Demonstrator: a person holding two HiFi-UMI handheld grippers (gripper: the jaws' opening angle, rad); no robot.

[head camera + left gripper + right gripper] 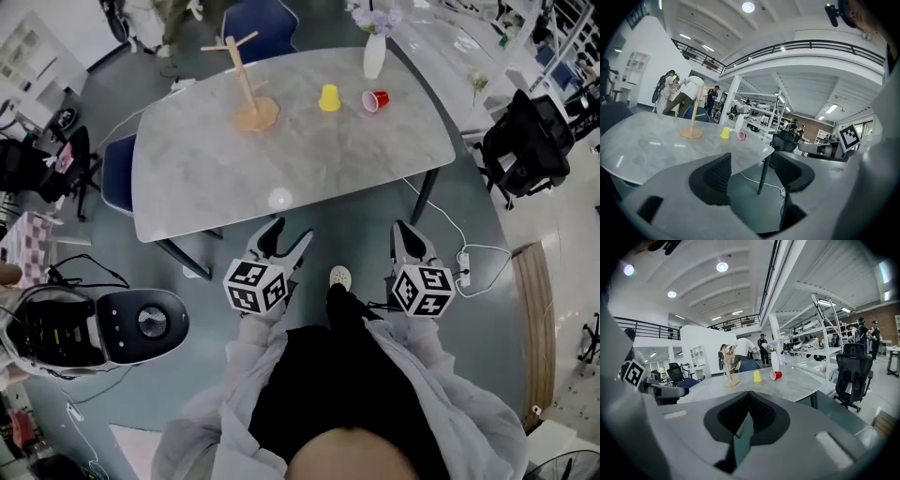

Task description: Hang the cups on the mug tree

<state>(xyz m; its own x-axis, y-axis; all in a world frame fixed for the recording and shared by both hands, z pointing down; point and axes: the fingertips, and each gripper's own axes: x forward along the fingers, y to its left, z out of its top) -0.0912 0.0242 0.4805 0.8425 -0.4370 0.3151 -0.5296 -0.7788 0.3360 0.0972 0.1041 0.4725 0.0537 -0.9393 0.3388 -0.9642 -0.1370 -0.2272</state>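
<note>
A wooden mug tree (246, 80) stands on the far left part of the grey marble table (281, 159). To its right a yellow cup (329, 97) sits upside down, and a red cup (375, 100) lies on its side. Both grippers hang in front of the table's near edge, well short of the cups. My left gripper (289, 236) is open and empty; its view shows the mug tree (693, 117), yellow cup (724, 133) and red cup (741, 135) far off. My right gripper (409, 232) looks shut with nothing in it, its pads meeting at the tips (749, 397).
A white vase (374, 54) with flowers stands behind the cups. A black office chair (525, 141) is at the right, a blue chair (117, 173) at the table's left end. Cables and a power strip (463, 262) lie on the floor. People (684, 93) stand beyond the table.
</note>
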